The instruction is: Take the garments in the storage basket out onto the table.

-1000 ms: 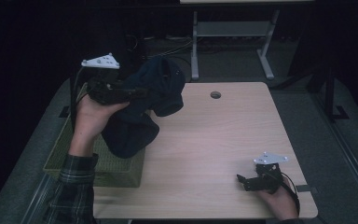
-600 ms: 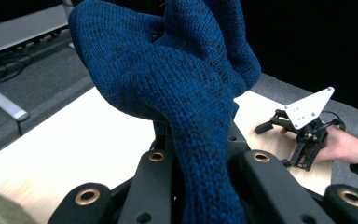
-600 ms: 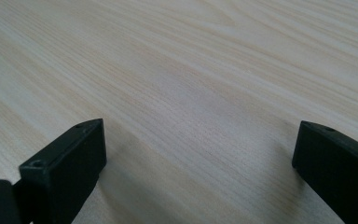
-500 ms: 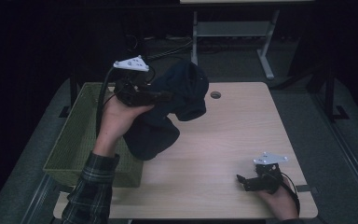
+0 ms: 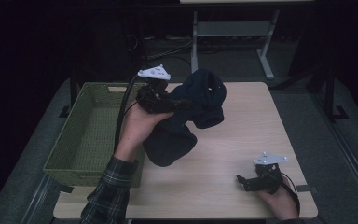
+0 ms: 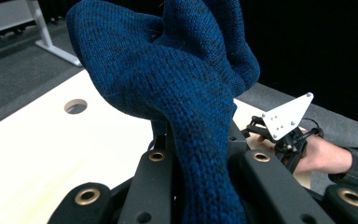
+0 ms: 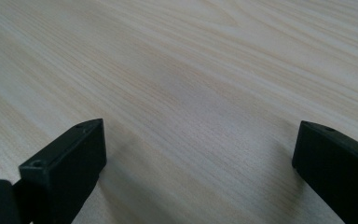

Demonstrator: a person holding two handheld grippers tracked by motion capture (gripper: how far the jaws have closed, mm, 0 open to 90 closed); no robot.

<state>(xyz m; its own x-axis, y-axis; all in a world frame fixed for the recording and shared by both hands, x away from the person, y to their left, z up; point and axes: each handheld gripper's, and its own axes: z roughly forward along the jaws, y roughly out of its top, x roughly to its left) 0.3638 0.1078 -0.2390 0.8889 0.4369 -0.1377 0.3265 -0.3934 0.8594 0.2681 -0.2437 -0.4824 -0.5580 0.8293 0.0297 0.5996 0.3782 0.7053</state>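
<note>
Since the earlier frame, the left hand-held gripper has carried the dark blue knitted garment rightward, from above the green basket to over the surface. It grasps one fold; the soft, light, floppy knit sags, so a bunched fold is probably the best hold. The right hand-held gripper rests released.
</note>
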